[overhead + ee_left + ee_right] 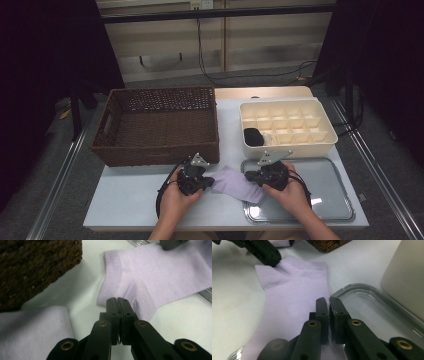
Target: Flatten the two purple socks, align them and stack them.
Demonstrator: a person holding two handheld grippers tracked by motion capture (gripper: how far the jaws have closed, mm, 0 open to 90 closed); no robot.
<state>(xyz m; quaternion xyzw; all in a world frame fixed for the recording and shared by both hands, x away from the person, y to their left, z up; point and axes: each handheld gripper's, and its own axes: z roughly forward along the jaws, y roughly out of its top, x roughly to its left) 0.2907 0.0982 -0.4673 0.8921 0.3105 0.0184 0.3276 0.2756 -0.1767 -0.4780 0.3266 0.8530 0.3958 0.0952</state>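
A lilac sock (235, 182) lies flat on the white table, its toe end overlapping the clear tray (325, 195). My left gripper (207, 182) is shut on the sock's cuff end; in the left gripper view the closed jaws (117, 300) pinch the ribbed edge of the sock (160, 275), which puckers around them. My right gripper (250, 176) is shut on the opposite edge of the sock (292, 290), with the jaws (329, 300) closed at the tray's rim. A second lilac sock (32, 332) lies close beside the left gripper.
A brown wicker basket (160, 125) stands just behind the left gripper. A cream divided box (330, 145) sits behind the tray, with a black item (253, 136) in one front compartment. The table's front edge runs close under both hands.
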